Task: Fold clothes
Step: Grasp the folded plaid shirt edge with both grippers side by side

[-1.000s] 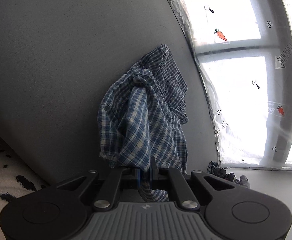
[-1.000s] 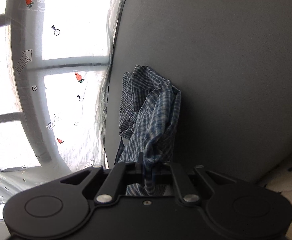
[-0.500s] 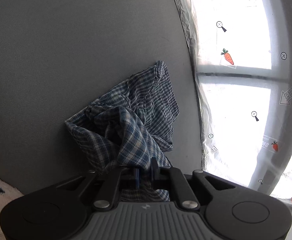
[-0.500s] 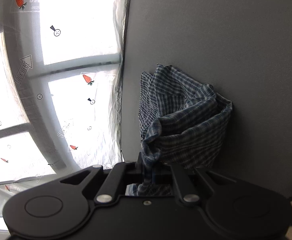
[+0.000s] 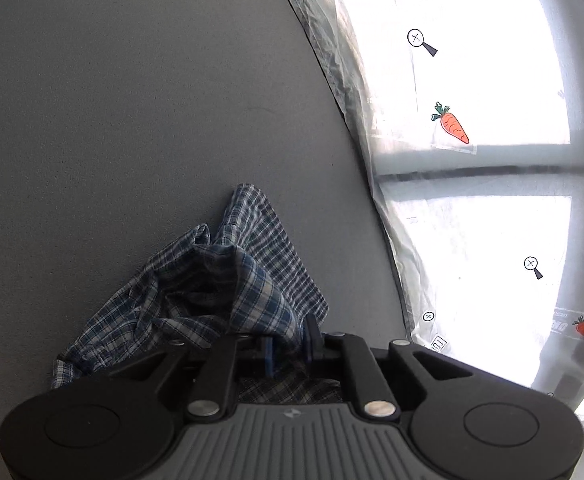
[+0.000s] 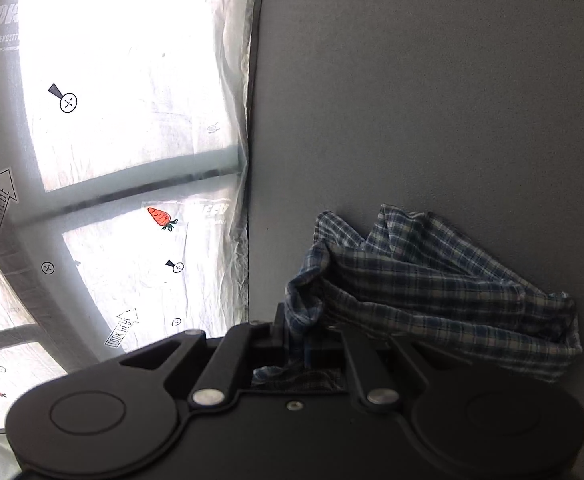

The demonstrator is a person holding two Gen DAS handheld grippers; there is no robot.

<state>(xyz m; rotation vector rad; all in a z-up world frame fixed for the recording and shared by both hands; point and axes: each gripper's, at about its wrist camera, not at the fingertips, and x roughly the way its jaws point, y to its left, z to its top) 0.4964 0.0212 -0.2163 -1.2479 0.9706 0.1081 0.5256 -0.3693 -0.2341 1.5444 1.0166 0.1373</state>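
both the left gripper [image 5: 288,344] and right gripper [image 6: 297,340] are clamped on the bunched plaid shirt [image 5: 220,292]; grey wall [image 5: 132,120] behind, carrot-printed window film [image 5: 471,160] at frame right.

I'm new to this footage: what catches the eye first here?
The blue plaid shirt, bunched against a plain grey surface, pinched by the left gripper and the right gripper. Beside it, bright windows under clear film with carrot stickers.
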